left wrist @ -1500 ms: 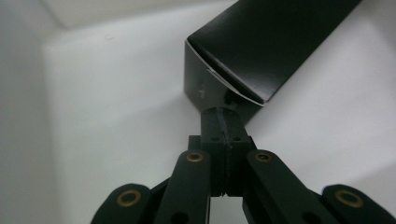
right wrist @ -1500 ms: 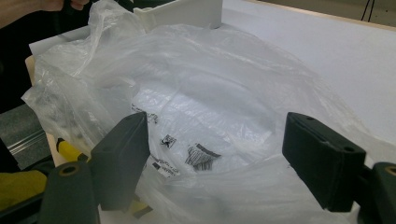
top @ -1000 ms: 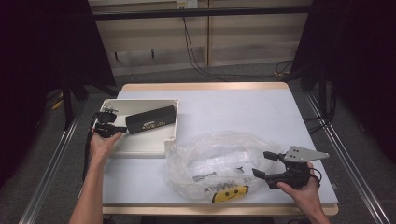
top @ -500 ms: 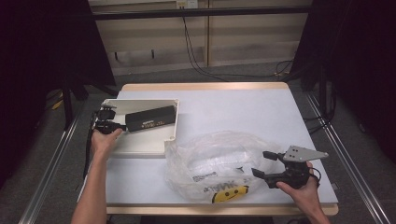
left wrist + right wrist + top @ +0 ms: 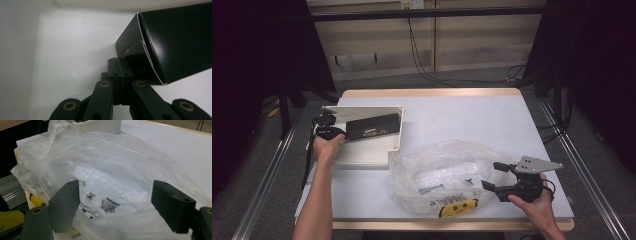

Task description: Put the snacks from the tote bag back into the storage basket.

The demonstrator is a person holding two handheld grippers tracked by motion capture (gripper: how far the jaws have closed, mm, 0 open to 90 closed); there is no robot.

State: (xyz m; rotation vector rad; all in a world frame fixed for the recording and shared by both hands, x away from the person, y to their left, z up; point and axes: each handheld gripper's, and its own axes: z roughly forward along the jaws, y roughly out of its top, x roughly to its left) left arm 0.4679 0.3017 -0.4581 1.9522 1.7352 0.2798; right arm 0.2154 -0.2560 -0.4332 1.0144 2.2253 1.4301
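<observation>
A black rectangular box (image 5: 373, 127) lies in a shallow white tray (image 5: 362, 152) at the table's left. My left gripper (image 5: 342, 133) sits at the box's left end inside the tray. In the left gripper view its jaws are pressed together with nothing between them, and the gripper's tip (image 5: 119, 63) is right against the corner of the black box (image 5: 175, 42). A crumpled clear plastic bag (image 5: 442, 170) lies at front centre with its mouth gaping. My right gripper (image 5: 490, 175) is open at the bag's right edge, its jaws straddling the bag's rim (image 5: 112, 220).
A yellow smiley print (image 5: 459, 207) shows on the bag near the table's front edge, and printed labels (image 5: 107, 205) lie inside it. The tray's white wall (image 5: 20, 62) rises close to the left gripper. Bare white tabletop (image 5: 472, 117) stretches behind the bag.
The left hand has shifted slightly at the tray's left end, staying by the box. The right gripper and the bag have not moved.
</observation>
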